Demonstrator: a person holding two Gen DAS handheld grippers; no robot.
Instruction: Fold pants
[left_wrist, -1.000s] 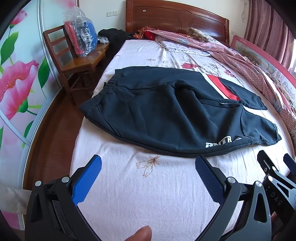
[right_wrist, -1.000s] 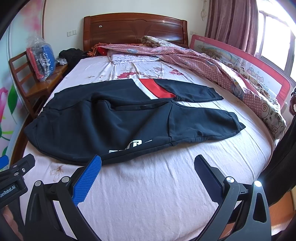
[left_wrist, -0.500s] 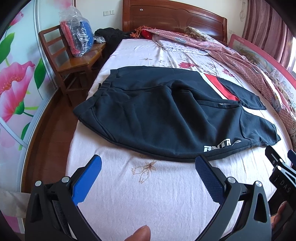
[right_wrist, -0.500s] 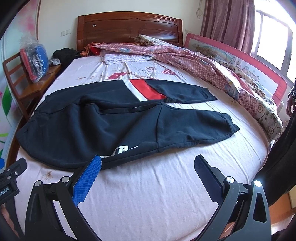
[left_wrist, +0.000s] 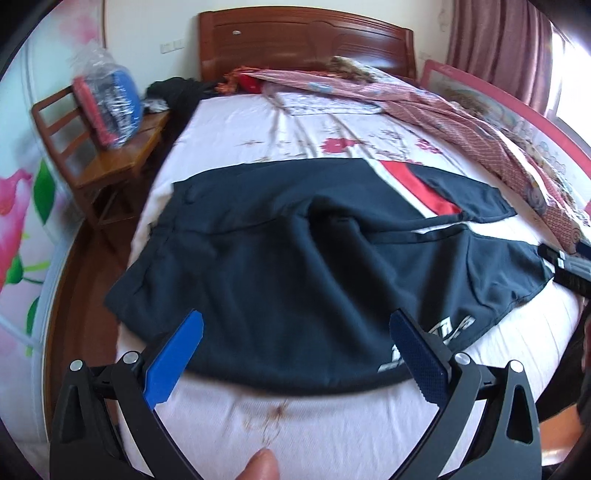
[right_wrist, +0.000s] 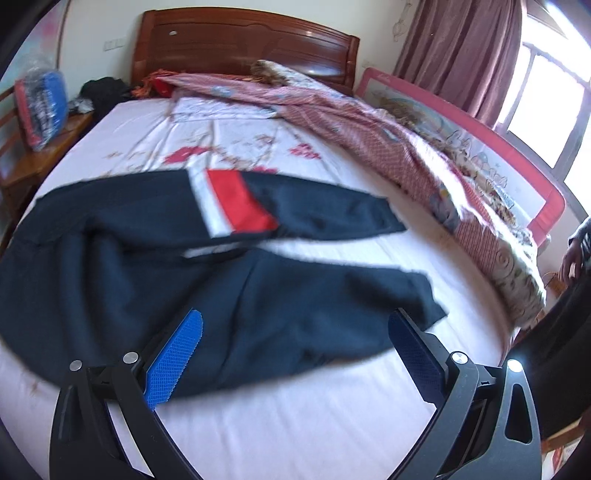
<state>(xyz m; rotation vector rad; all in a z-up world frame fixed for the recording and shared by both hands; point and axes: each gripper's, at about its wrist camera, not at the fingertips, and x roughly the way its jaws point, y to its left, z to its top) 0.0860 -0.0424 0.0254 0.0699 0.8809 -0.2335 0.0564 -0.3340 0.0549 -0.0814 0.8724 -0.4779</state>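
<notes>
Dark navy pants (left_wrist: 280, 266) with a red and white panel lie spread across the bed, waist to the left, legs to the right; they also show in the right wrist view (right_wrist: 207, 280). My left gripper (left_wrist: 295, 354) is open and empty, just above the pants' near edge by the white lettering. My right gripper (right_wrist: 295, 354) is open and empty, over the near leg close to its cuff. The right gripper's body shows at the right edge of the left wrist view (left_wrist: 565, 264).
The bed (left_wrist: 332, 435) has a white floral sheet and a wooden headboard (left_wrist: 306, 40). A pink patterned quilt (right_wrist: 388, 136) lies along the right side by a red bed rail (right_wrist: 480, 136). A wooden chair (left_wrist: 107, 155) with a plastic-wrapped bundle stands left.
Both grippers have moved forward toward the pants, which now fill more of each view. Both stay open. The pants have not moved.
</notes>
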